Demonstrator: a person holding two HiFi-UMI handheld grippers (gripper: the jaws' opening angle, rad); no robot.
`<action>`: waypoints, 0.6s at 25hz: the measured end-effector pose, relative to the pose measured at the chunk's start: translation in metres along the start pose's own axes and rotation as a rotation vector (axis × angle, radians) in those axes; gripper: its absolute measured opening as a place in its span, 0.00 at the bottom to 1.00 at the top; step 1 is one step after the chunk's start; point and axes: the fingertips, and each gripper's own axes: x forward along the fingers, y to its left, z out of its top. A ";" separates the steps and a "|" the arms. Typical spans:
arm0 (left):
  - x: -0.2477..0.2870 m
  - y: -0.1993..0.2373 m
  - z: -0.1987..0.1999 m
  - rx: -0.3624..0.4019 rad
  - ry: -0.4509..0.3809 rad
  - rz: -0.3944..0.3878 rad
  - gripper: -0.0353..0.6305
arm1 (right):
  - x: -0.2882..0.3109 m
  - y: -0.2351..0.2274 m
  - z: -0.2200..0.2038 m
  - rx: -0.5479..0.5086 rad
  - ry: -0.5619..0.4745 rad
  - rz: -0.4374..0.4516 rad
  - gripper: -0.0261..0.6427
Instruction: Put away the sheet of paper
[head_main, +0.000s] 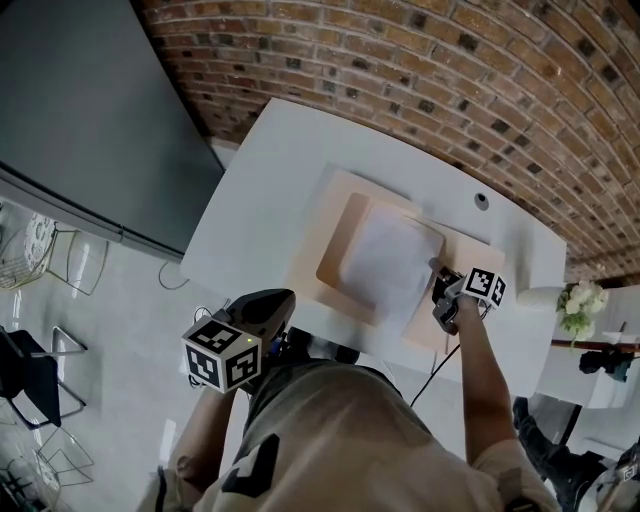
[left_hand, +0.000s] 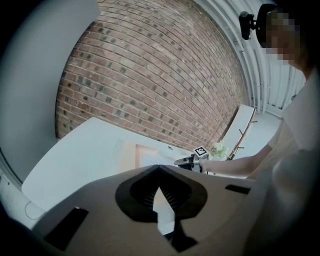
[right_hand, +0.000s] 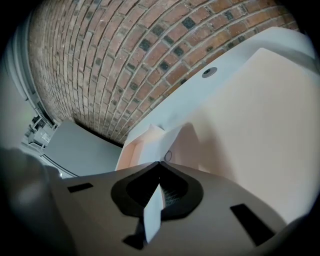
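Currently the right claw (head_main: 441, 291) is closed on the near right corner of the sheet of paper (head_main: 390, 262), which lies over the recess of the beige tray (head_main: 335, 212). The left claw (head_main: 270, 305) is closed and empty, well clear of the tray, off the near edge of the white surface (head_main: 260, 190).

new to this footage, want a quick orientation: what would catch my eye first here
A white sheet of paper lies on a beige tray in the middle of the white table, its right edge pinched by the right claw. A red brick wall fills the top. The left claw hangs shut, off the table.
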 end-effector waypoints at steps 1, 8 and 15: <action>0.000 0.001 0.000 0.001 -0.001 0.000 0.07 | 0.000 0.001 0.000 0.000 -0.001 -0.001 0.07; -0.004 0.009 0.000 0.000 -0.003 -0.003 0.07 | 0.003 0.006 0.000 -0.008 -0.005 -0.016 0.07; -0.011 0.021 0.002 -0.009 -0.008 -0.021 0.07 | 0.008 0.010 -0.002 -0.008 -0.017 -0.039 0.07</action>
